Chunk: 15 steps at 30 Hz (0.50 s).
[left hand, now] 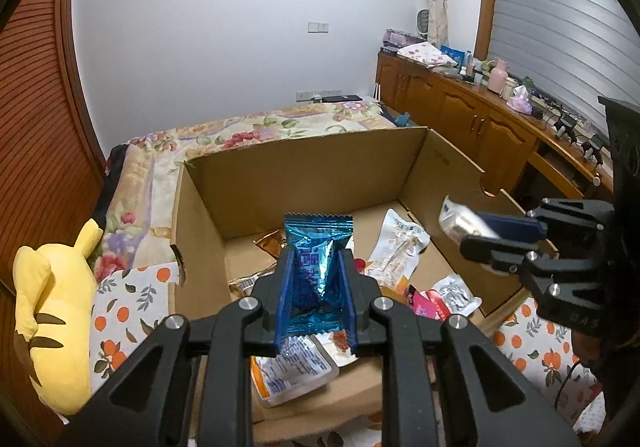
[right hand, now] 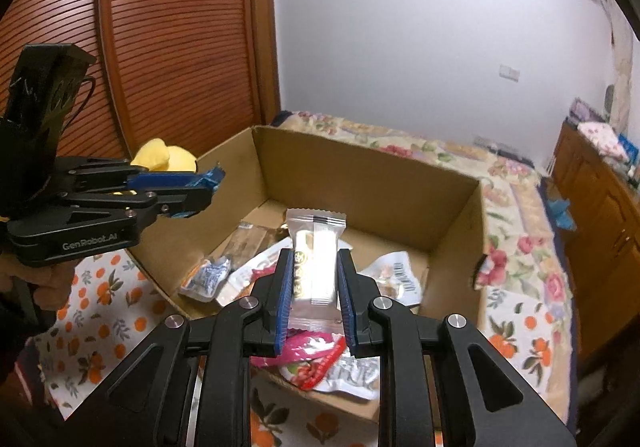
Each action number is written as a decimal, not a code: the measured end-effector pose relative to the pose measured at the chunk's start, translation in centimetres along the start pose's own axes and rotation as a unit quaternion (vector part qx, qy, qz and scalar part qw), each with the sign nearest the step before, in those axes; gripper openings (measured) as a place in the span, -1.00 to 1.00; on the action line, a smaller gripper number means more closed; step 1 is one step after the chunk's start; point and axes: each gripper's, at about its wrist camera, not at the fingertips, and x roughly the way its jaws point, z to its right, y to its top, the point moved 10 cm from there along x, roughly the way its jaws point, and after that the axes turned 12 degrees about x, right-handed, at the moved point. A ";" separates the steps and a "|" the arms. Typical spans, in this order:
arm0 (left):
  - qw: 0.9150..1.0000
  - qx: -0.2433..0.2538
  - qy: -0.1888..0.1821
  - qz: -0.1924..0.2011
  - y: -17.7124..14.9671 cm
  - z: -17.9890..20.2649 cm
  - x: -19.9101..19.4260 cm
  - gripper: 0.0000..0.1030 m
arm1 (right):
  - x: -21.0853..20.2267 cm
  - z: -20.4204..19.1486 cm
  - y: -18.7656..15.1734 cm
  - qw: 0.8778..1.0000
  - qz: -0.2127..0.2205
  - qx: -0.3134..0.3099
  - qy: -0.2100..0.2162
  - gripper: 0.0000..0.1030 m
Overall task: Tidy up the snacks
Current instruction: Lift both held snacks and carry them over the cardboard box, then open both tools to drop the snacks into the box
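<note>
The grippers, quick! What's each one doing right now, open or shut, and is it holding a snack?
Left gripper: shut on the blue foil snack packet.
Right gripper: shut on the clear-wrapped white snack bar.

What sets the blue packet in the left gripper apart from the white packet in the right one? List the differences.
The blue packet is shiny metallic foil; the white packet is clear film over a pale bar.
The blue packet is creased and pinched in between its jaws; the white packet keeps a flat, boxy shape.
The left gripper holds the blue one, the right gripper the white one.
Shared: both have crimped ends, point away from the camera, and are held above the cardboard box.
</note>
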 end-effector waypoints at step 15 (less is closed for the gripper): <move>1.000 -0.010 0.009 -0.004 -0.2 -1.6 1.0 -0.52 | 3.5 -1.9 0.9 1.000 -0.022 0.004 0.010 -0.59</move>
